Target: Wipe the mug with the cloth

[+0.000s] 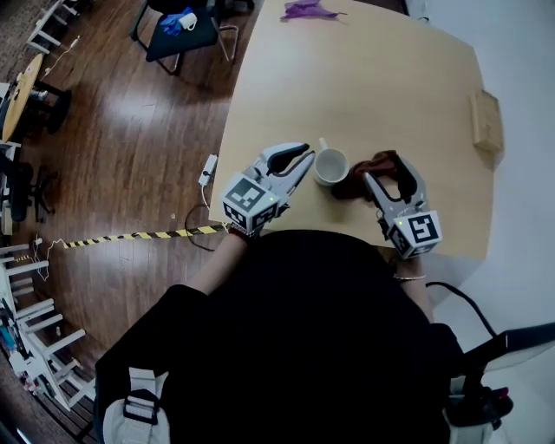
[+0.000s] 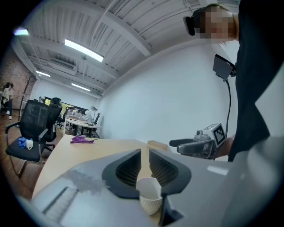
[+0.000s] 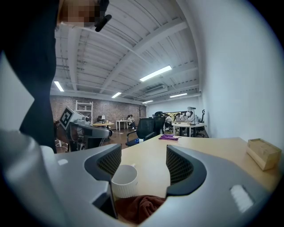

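Observation:
A white ribbed mug (image 1: 330,166) stands on the pale wooden table (image 1: 373,78) near its front edge. A dark red cloth (image 1: 355,182) lies bunched just right of the mug, touching it. My left gripper (image 1: 305,163) is at the mug's left side, its jaws shut with nothing between them. In the left gripper view the mug (image 2: 150,200) shows just below the left gripper (image 2: 145,156). My right gripper (image 1: 386,169) stands open over the cloth. The right gripper view has the cloth (image 3: 140,208) low between the right gripper (image 3: 143,155) jaws and the mug (image 3: 124,181) by the left jaw.
A wooden block (image 1: 486,121) sits near the table's right edge. A purple rag (image 1: 310,10) lies at the far edge. A black chair (image 1: 178,30) stands on the wood floor to the left, and a power strip (image 1: 208,168) lies beside the table.

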